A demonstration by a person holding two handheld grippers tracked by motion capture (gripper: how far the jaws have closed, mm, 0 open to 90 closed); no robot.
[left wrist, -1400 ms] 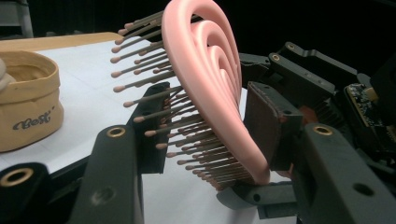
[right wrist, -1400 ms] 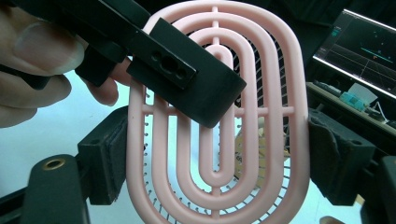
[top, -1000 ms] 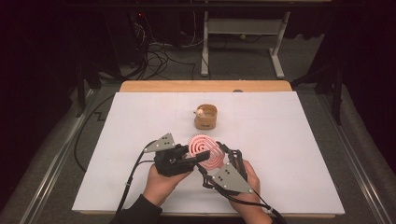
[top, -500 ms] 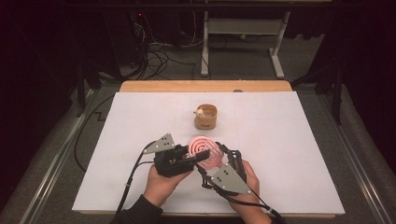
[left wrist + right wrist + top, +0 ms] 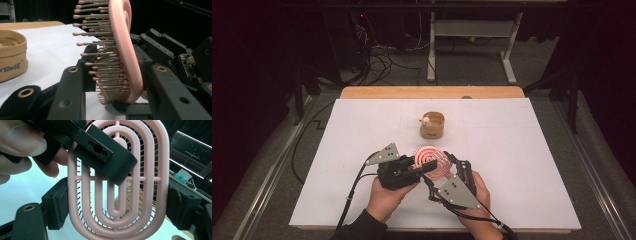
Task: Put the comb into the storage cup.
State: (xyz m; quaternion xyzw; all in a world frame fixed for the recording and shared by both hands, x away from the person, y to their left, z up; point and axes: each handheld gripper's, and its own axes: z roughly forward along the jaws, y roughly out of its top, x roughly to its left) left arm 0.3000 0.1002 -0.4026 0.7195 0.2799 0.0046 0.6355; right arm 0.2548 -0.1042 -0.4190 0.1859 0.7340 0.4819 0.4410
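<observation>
A pink oval brush (image 5: 431, 159) with ring-shaped ribs and rows of thin bristles is held up off the white table sheet (image 5: 522, 150) between both grippers. My left gripper (image 5: 421, 169) is shut on it from the left. In the left gripper view the brush (image 5: 122, 50) stands edge-on, bristles against one jaw and its back against the other. My right gripper (image 5: 446, 169) is shut on it too. In the right gripper view its pads (image 5: 57, 205) press the brush's (image 5: 150, 195) two long edges, and a jaw of the left gripper lies across the back.
A short tan paper tub (image 5: 432, 125) stands just beyond the brush, with something small inside it; it is also at the left of the left gripper view (image 5: 10, 57). A wooden table edge (image 5: 432, 92) borders the sheet's far side. Cables and desk legs lie on the floor behind.
</observation>
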